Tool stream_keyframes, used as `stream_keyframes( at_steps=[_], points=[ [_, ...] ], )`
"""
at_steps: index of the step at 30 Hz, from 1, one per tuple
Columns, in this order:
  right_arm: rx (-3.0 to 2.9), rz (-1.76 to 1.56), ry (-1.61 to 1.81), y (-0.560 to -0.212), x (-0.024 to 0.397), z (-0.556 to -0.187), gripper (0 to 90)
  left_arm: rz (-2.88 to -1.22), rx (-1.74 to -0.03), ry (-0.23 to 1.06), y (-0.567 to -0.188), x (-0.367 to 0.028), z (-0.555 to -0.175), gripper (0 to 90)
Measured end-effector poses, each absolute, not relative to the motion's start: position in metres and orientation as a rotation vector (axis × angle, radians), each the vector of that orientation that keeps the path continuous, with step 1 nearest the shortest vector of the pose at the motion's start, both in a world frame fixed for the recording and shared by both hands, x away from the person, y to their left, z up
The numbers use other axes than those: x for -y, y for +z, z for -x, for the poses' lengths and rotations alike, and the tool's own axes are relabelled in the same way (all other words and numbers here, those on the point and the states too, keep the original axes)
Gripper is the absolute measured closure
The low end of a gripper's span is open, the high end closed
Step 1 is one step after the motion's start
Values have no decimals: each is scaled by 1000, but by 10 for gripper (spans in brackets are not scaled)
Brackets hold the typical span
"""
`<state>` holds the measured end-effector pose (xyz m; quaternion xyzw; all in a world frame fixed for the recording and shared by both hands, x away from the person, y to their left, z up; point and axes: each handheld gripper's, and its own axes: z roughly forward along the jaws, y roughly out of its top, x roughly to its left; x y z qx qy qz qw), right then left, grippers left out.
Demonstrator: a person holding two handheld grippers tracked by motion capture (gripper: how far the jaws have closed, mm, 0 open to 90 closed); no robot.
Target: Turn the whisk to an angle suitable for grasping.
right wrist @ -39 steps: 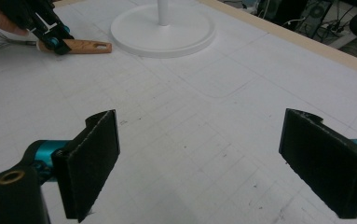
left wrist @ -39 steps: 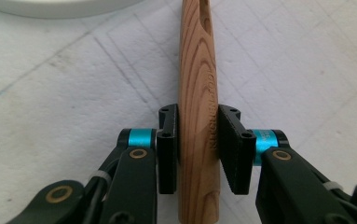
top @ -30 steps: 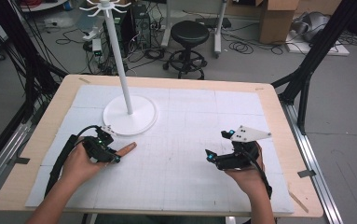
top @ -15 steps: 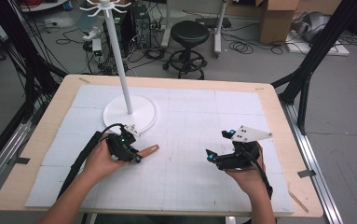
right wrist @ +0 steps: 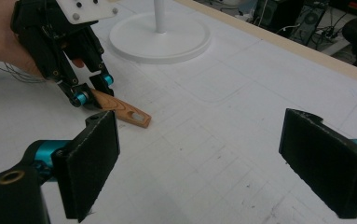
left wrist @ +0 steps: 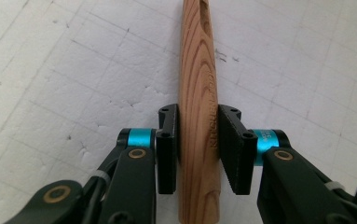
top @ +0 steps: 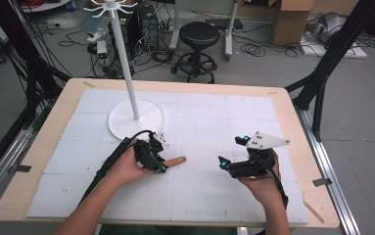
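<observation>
A wooden handle [left wrist: 198, 116] is clamped between the jaws of the left hand-held gripper [top: 152, 155], low over the white mat on the bench [top: 38, 147], just in front of the round base of the white stand [top: 137, 119]. The handle's free end, with a slot through it, is pointed away from the stand's base. The right hand-held gripper [top: 236, 166] is held well apart from the stand, its jaws spread wide with nothing between them.

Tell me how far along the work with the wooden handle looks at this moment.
Done: the left gripper has its jaws around the wooden handle, which lies on the white mat. In hand: that grasp. Left: lifting it; it may be meant for the white stand. The right gripper is open, holding nothing.
</observation>
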<state>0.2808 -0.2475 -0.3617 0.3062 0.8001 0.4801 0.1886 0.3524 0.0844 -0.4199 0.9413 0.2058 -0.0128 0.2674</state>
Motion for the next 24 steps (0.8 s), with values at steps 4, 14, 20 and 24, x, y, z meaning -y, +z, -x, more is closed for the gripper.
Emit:
stream_keyframes(
  at_steps=[4,14,20,24],
  points=[
    [-2252,-859,1348,-362,247,-281,109,-2547,-561,36,-417,-85,-348,565],
    [-2247,-859,1353,-361,248,-281,109,-2484,-528,104,-400,-91,-340,415],
    [-2236,-875,1372,-360,251,-282,109,-2384,-520,104,-385,-103,-339,352],
    [-2235,-884,1374,-361,251,-283,109,-2333,-532,94,-379,-110,-339,308]
  ],
)
